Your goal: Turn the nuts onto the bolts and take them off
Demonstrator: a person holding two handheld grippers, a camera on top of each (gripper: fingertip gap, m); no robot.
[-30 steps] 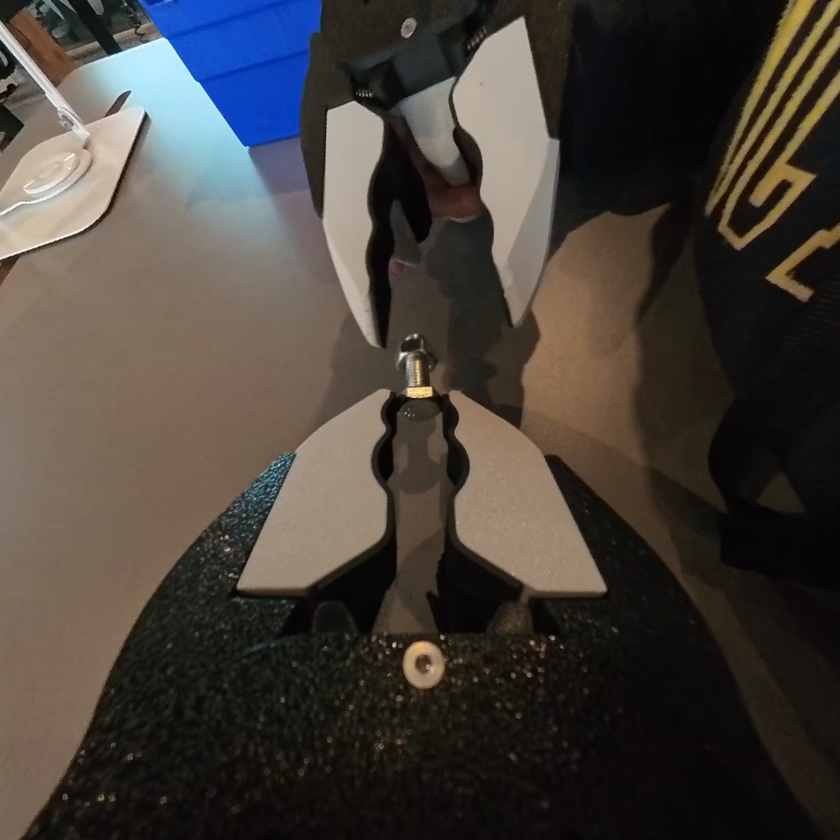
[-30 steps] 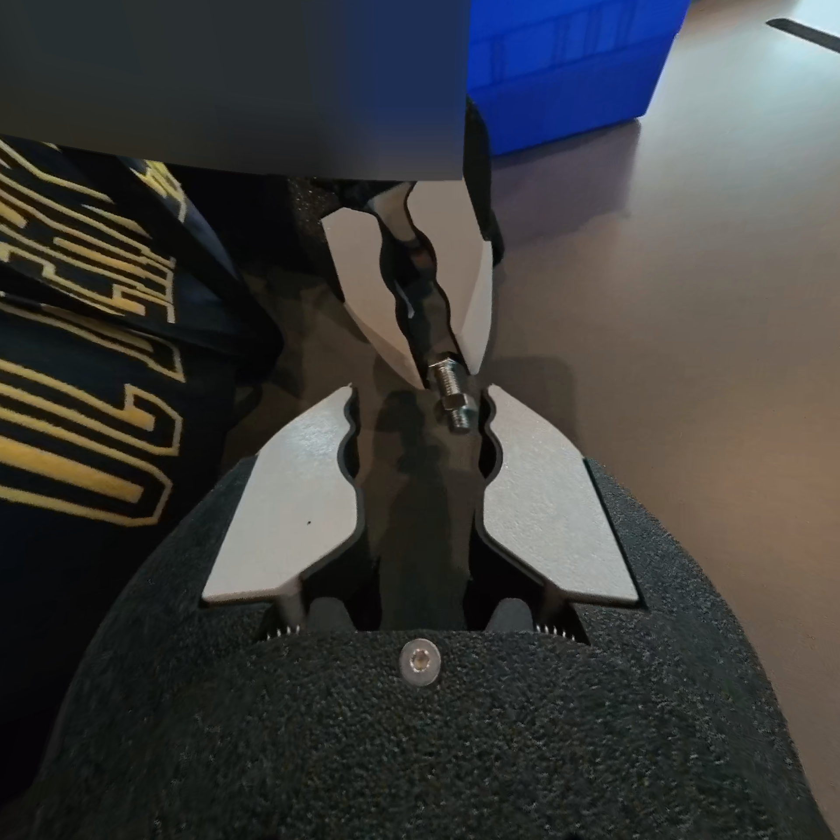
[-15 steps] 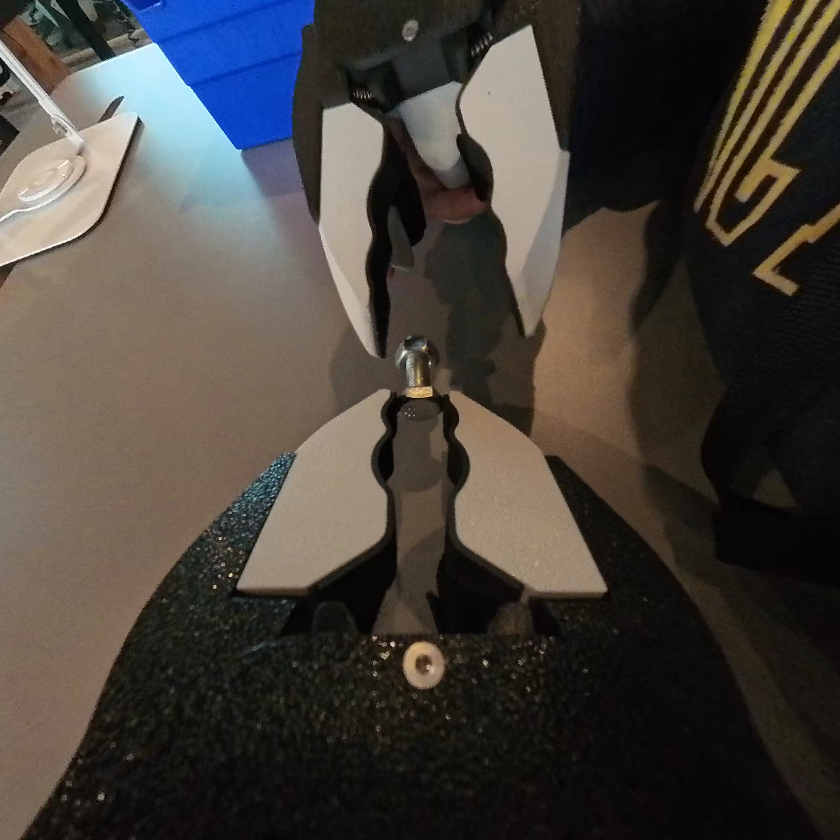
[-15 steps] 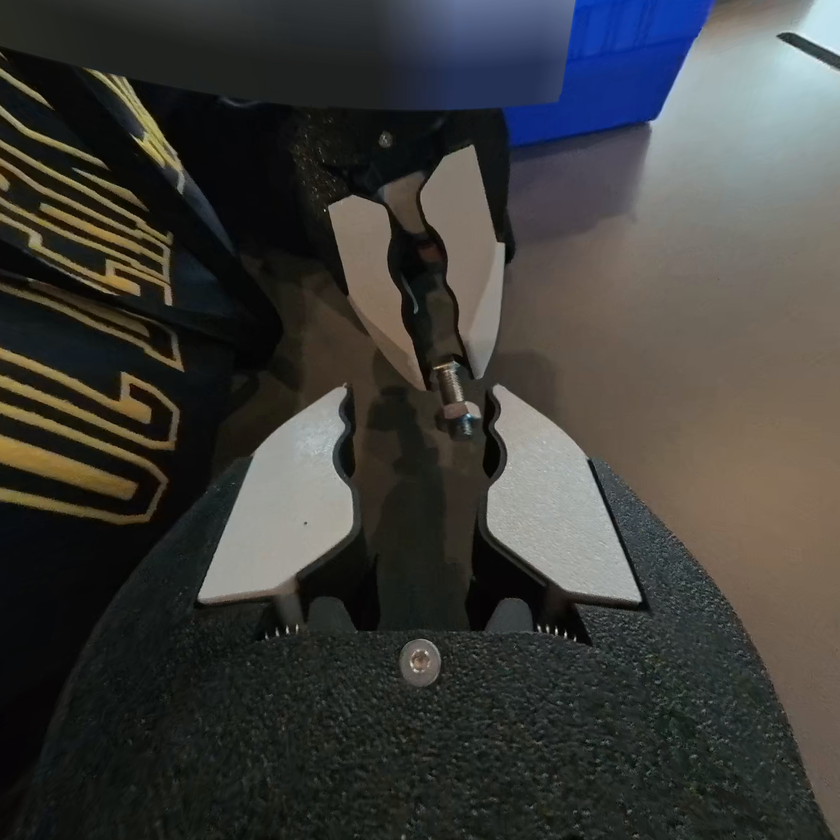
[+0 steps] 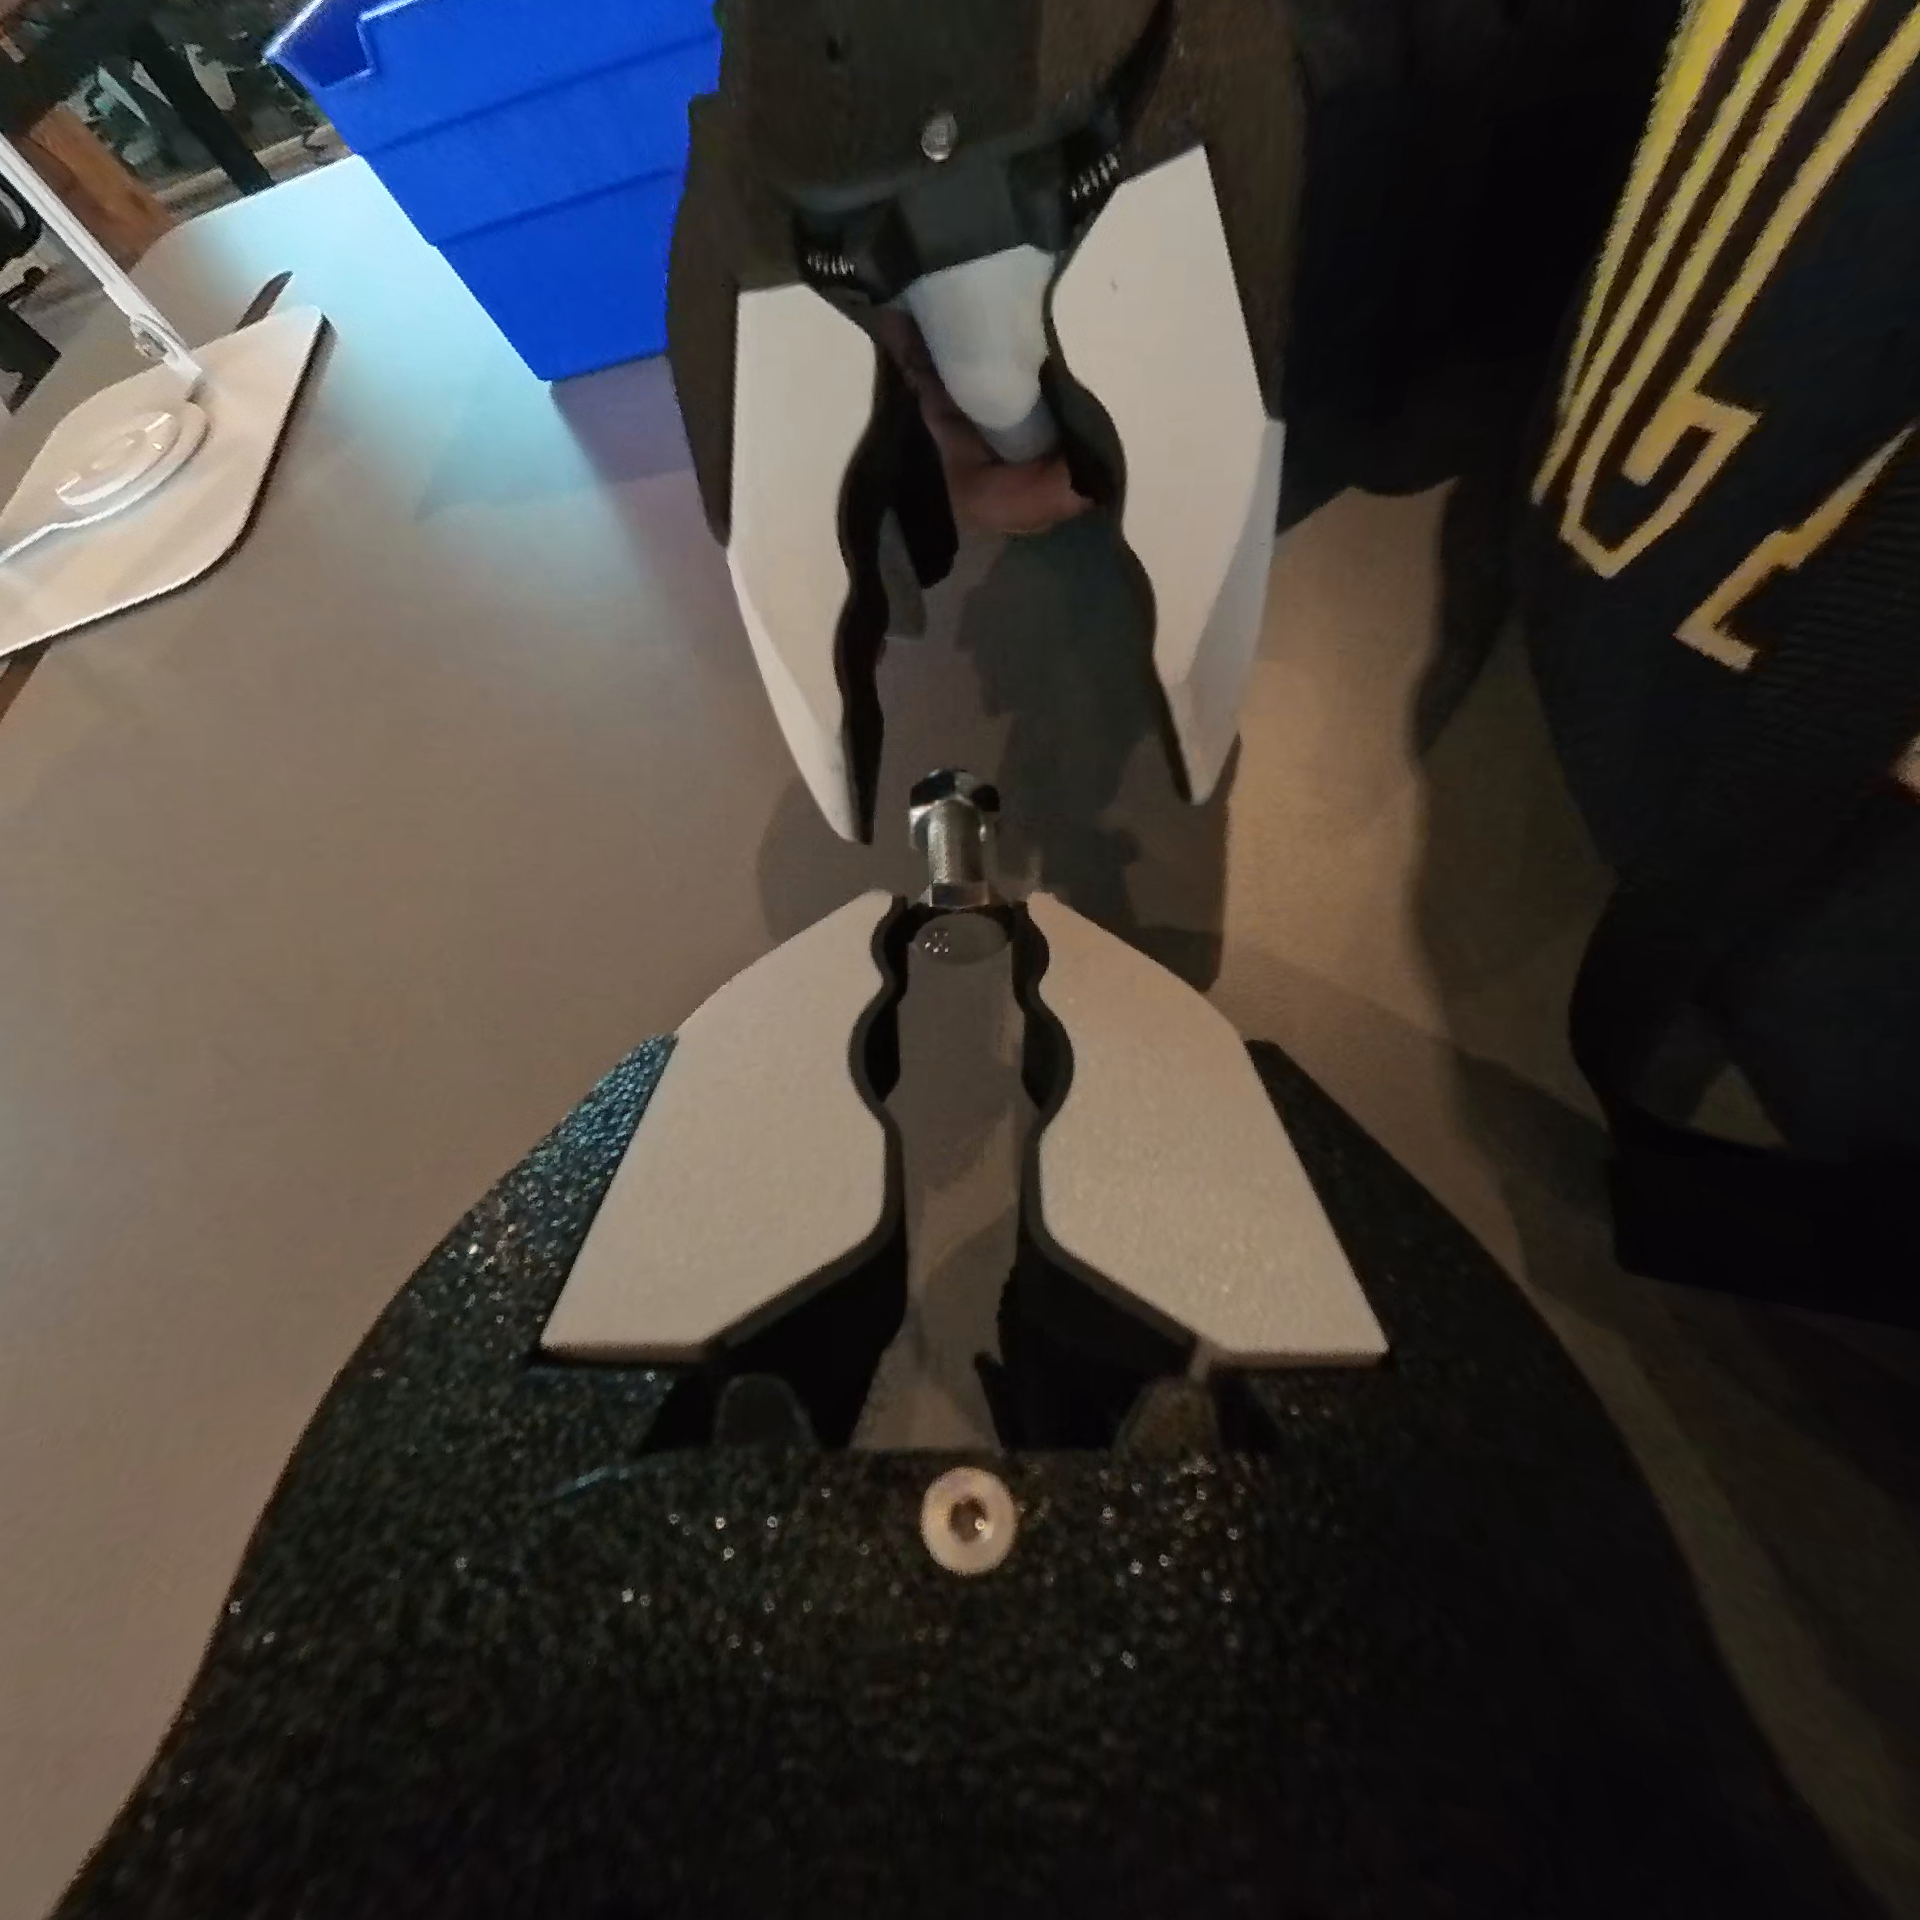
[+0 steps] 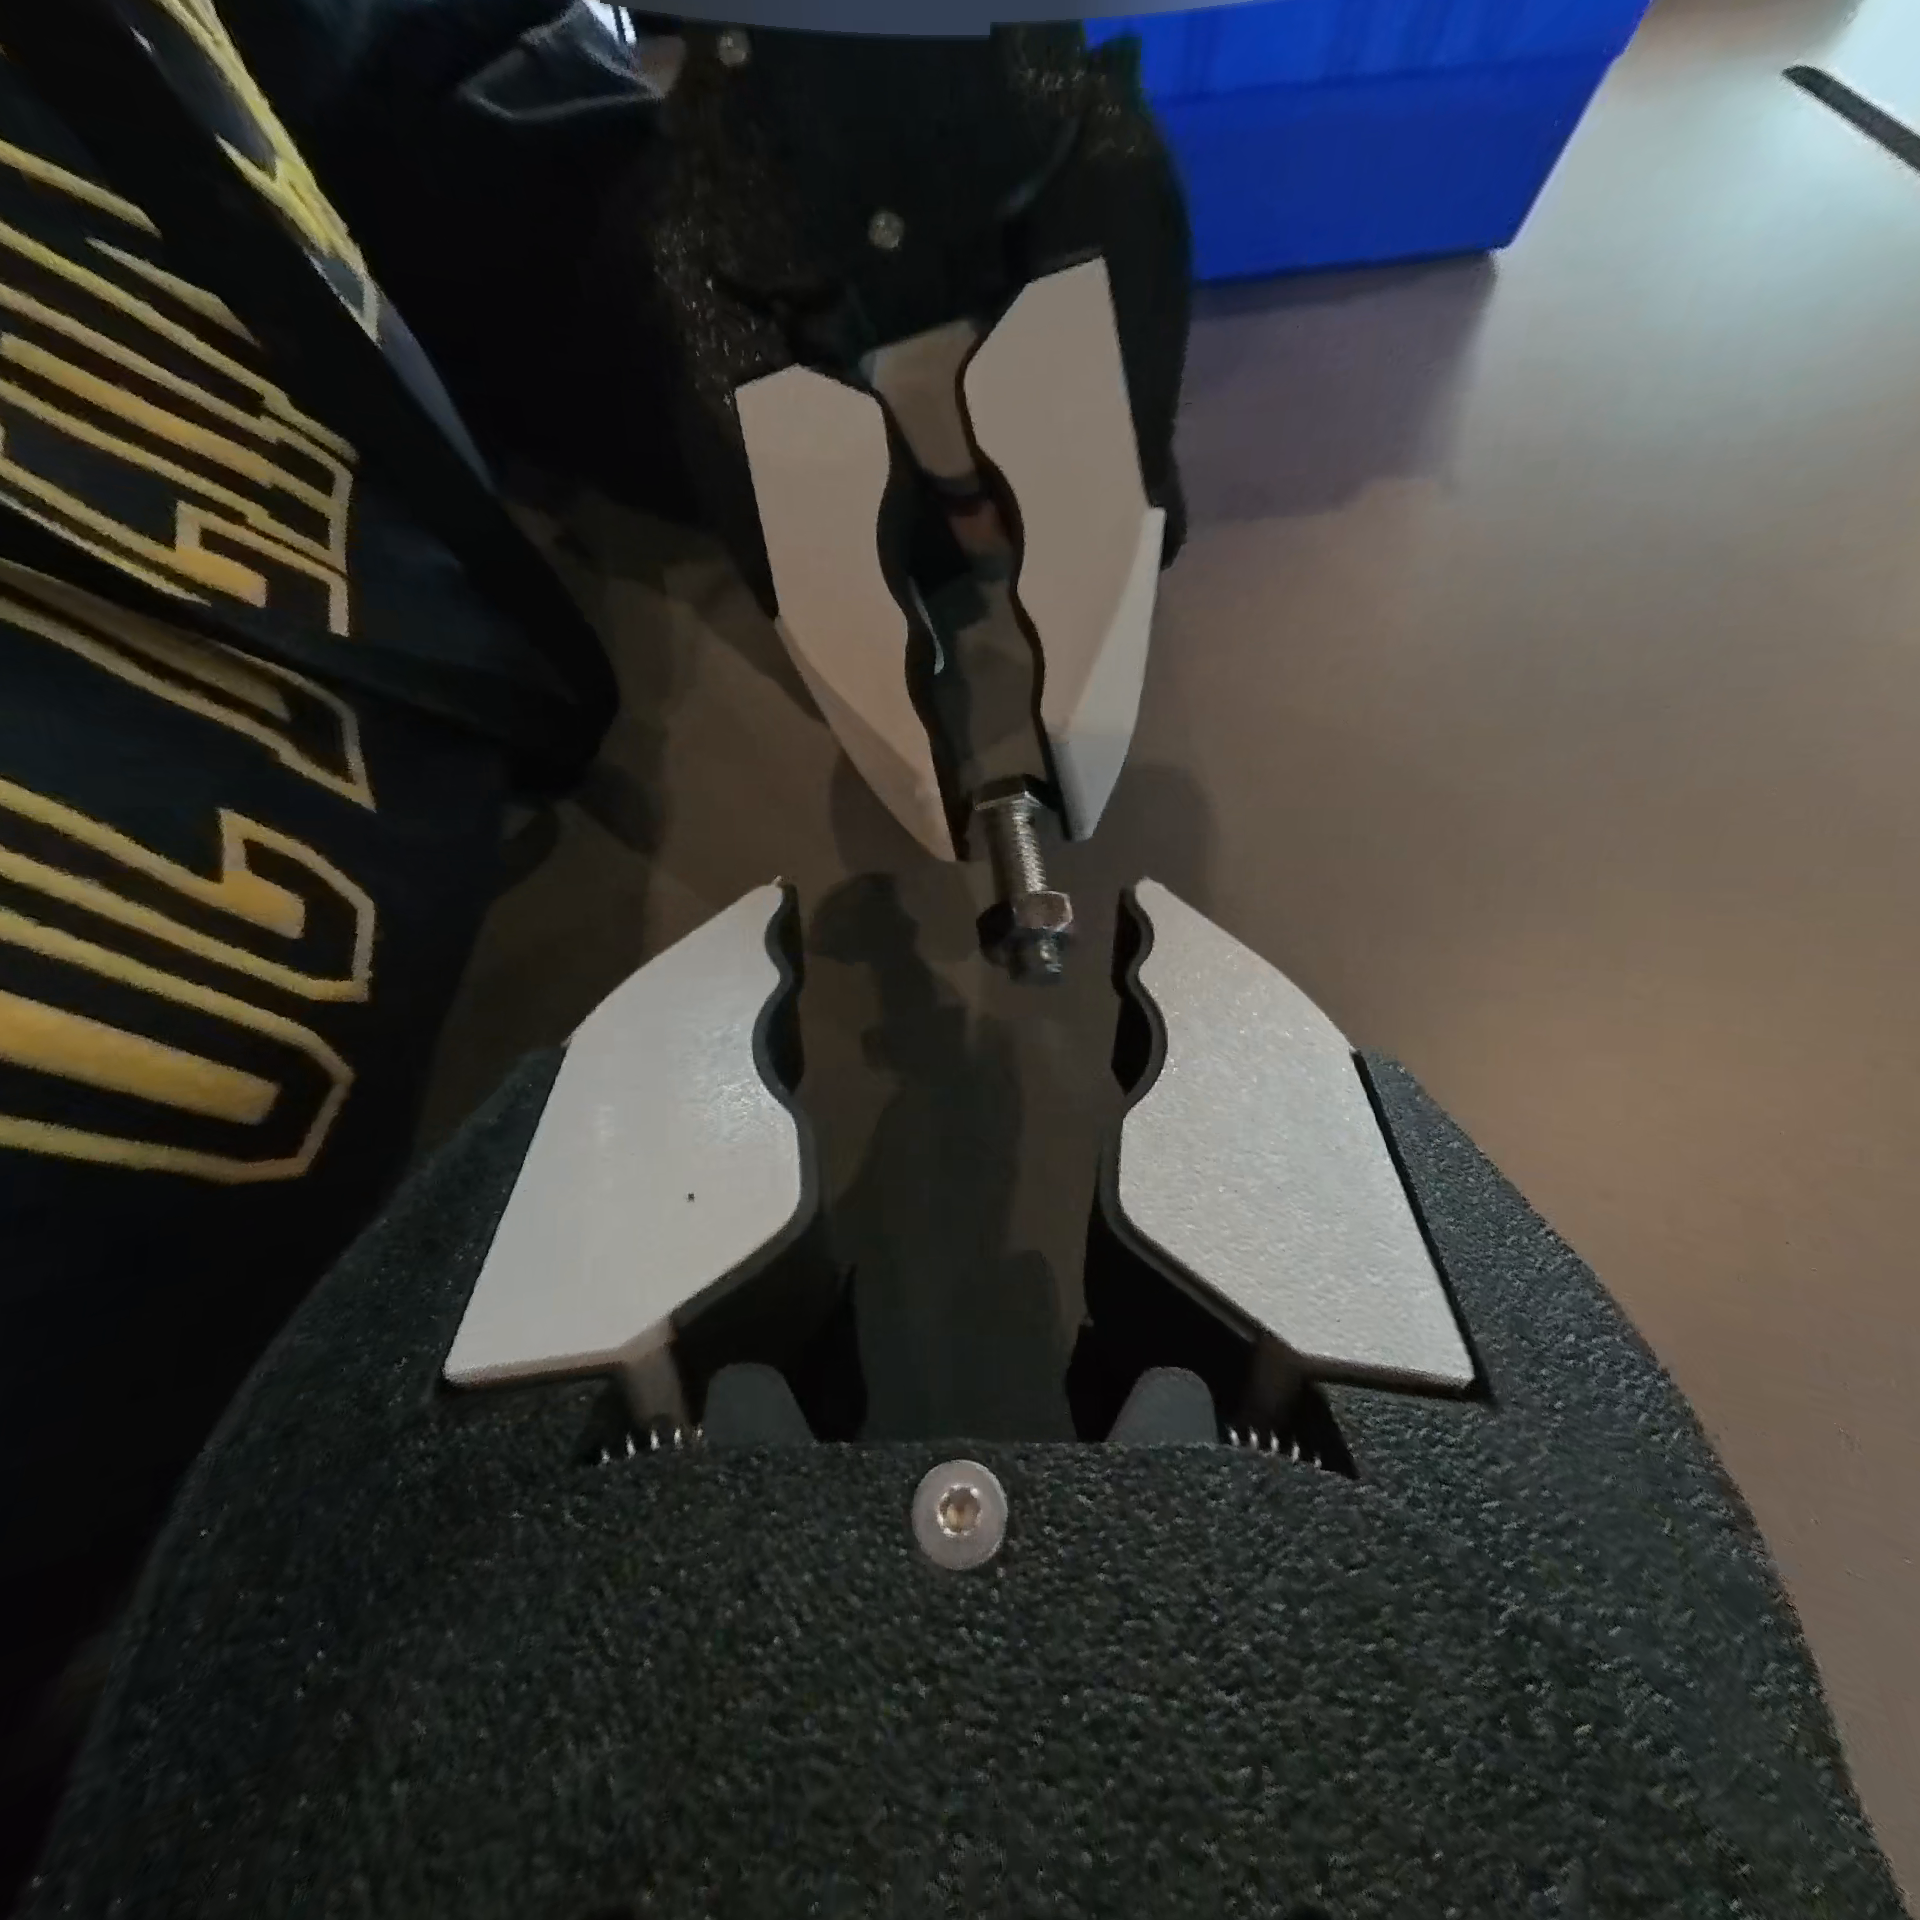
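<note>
My left gripper (image 5: 961,920) is shut on the head of a steel bolt (image 5: 951,857) and holds it above the table, pointing away. A hex nut (image 5: 951,805) sits near the bolt's far end. My right gripper (image 5: 1023,821) faces it, open, with one fingertip (image 5: 847,810) right beside the nut. In the right wrist view the right gripper (image 6: 956,899) is open. The nut (image 6: 1023,920) on the bolt (image 6: 1013,852) lies between its fingers, nearer the right one and touching neither. The left gripper (image 6: 1013,826) pinches the bolt head beyond.
A grey table (image 5: 364,935) lies below. A blue plastic bin (image 5: 520,177) stands at the far side, also in the right wrist view (image 6: 1351,156). A white stand base (image 5: 135,488) sits at far left. A person's dark garment with yellow lettering (image 5: 1714,416) hangs close alongside. Less than 4 cm separates the two grippers' tips.
The right gripper has shifted sideways while open, so the nut now sits nearer the middle of its gap instead of against one finger. The left gripper keeps its hold on the bolt.
</note>
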